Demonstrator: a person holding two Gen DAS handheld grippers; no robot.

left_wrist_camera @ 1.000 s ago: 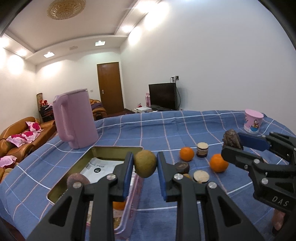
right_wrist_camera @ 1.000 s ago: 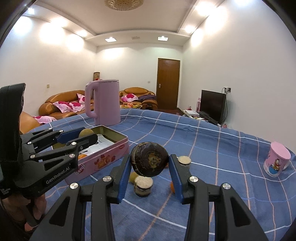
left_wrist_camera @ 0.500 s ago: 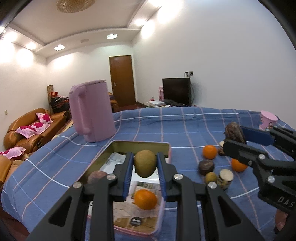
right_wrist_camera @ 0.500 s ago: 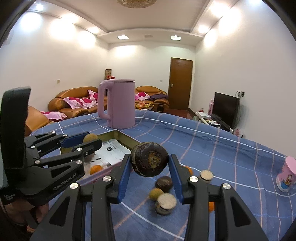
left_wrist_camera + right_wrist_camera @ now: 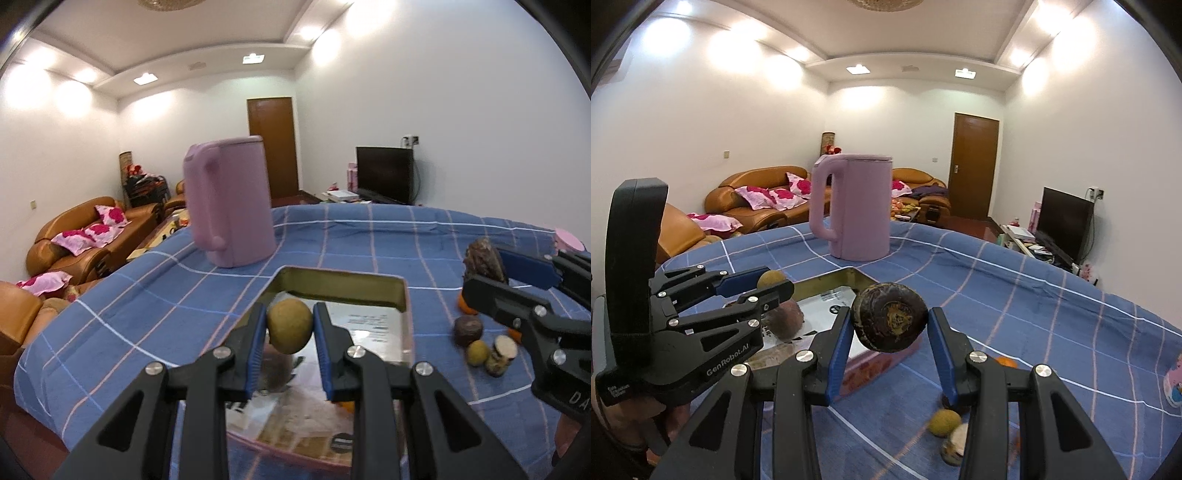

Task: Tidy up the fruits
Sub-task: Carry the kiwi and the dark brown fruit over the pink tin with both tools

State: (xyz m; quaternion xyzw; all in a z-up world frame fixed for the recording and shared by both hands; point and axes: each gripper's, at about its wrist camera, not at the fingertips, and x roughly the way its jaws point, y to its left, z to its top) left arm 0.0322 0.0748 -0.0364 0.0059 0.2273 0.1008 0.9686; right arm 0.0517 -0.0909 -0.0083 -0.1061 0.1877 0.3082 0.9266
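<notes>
My left gripper is shut on a small olive-brown fruit and hangs over the open rectangular tin, which is lined with printed paper. The tin holds a brownish fruit and an orange fruit, mostly hidden behind my fingers. My right gripper is shut on a dark round fruit, held above the tin's near edge. From the left wrist view the right gripper shows at the right with the dark fruit in it. The left gripper shows at the left of the right wrist view.
A pink kettle stands on the blue checked cloth behind the tin. Right of the tin lie a dark fruit, a small greenish fruit, a small jar and oranges. A pink cup stands far right.
Both grippers have carried their fruits leftward toward the tin. The left one now hangs over the tin's inside; the loose fruits have slid to the right of both views.
</notes>
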